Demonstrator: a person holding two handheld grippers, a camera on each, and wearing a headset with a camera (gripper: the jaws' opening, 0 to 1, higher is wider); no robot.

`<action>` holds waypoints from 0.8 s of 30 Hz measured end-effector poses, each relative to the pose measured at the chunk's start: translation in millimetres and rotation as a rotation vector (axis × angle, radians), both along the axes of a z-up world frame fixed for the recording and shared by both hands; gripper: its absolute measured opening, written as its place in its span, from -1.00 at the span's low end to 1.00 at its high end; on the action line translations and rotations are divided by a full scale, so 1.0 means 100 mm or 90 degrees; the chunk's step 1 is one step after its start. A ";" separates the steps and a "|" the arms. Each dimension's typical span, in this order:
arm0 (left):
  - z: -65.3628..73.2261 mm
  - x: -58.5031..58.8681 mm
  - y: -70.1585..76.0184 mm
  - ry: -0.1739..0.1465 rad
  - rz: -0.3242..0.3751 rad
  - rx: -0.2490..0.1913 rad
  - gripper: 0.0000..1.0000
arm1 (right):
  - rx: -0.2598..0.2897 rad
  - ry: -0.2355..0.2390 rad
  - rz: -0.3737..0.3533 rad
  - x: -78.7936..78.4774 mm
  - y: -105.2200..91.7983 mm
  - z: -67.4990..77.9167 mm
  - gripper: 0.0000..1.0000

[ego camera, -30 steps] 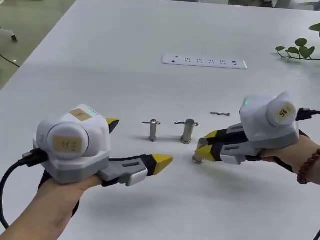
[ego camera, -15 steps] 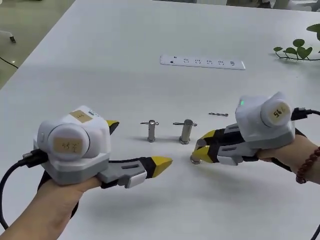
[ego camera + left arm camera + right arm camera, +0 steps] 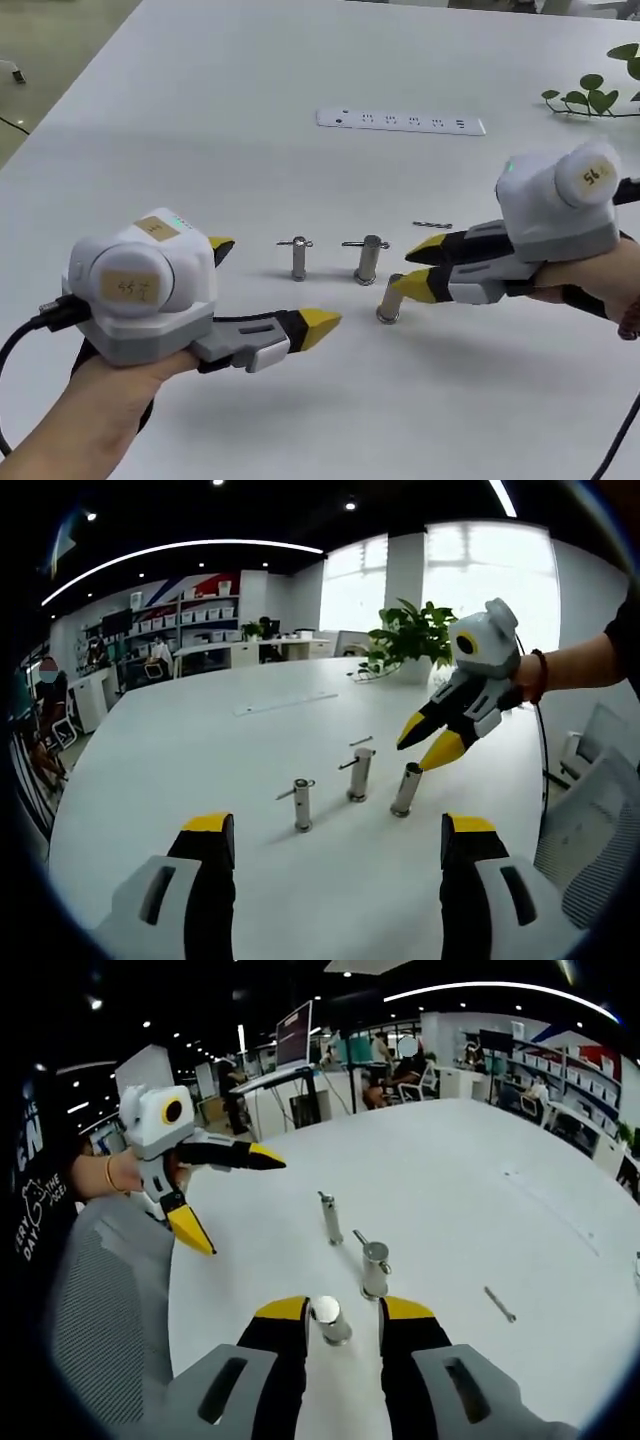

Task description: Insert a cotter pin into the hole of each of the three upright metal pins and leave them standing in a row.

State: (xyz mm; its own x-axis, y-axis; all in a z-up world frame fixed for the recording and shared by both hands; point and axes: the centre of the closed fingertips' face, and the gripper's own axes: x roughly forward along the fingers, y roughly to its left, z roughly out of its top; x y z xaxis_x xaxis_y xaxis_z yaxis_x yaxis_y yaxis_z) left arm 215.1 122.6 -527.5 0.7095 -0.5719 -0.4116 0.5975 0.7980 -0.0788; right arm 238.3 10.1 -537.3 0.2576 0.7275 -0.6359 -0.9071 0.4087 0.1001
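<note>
- The left gripper (image 3: 272, 283) is held low over the white table (image 3: 200, 130), left of the row. Its jaws are spread wide and hold nothing; in the left gripper view all 3 pins stand well ahead of the yellow tips.
- The 1st pin (image 3: 299, 260) stands upright, with a cotter pin (image 3: 292, 242) crosswise through its top, sticking out to the left.
- The 2nd pin (image 3: 368, 262), just to its right and thicker, also stands upright, with another cotter pin (image 3: 356, 243) through its head.
- The 3rd pin (image 3: 389, 300) stands on its base nearer the person, a little out of line with the other 2. No wire shows through its top.
- A white power strip (image 3: 400, 121) lies far back on the table.
- The right gripper (image 3: 415, 268) points left at the 3rd pin, jaws partly open and gripping nothing. In the right gripper view the pin (image 3: 328, 1322) sits in the gap between the tips, with space on both sides. Whether the lower tip touches the pin's top, I cannot tell.
- A loose cotter pin (image 3: 432, 225) lies flat behind the right gripper.
- A green plant (image 3: 590, 95) trails at the far right edge.
</note>
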 end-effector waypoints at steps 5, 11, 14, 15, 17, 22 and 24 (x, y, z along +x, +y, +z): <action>-0.01 0.01 0.02 0.001 0.004 0.003 0.67 | -0.031 -0.010 -0.005 0.14 -0.12 0.01 -0.55; -0.01 0.01 0.01 -0.001 0.002 0.003 0.67 | -0.069 -0.017 -0.029 0.39 -0.31 -0.02 -0.59; -0.01 0.01 0.01 -0.003 0.000 0.006 0.67 | -0.095 -0.006 -0.042 0.49 -0.38 -0.07 -0.63; -0.01 0.01 0.00 -0.005 -0.001 0.005 0.67 | -0.109 -0.006 -0.048 0.54 -0.42 -0.10 -0.64; 0.00 0.01 -0.01 -0.007 -0.002 0.002 0.66 | -0.126 -0.010 -0.048 0.60 -0.46 -0.13 -0.64; -0.01 0.02 -0.01 -0.004 0.003 -0.006 0.66 | -0.169 -0.021 -0.050 0.80 -0.56 -0.20 -0.67; 0.00 0.03 0.00 -0.002 0.009 -0.018 0.65 | -0.184 -0.024 -0.052 0.88 -0.61 -0.23 -0.69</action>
State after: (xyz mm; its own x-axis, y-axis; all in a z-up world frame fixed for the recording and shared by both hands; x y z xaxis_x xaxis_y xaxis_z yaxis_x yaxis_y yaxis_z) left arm 218.3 122.1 -527.6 0.7191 -0.5729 -0.3933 0.5863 0.8040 -0.0992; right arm 326.2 -50.4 -560.5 0.3349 0.4943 -0.8022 -0.8712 0.4867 -0.0638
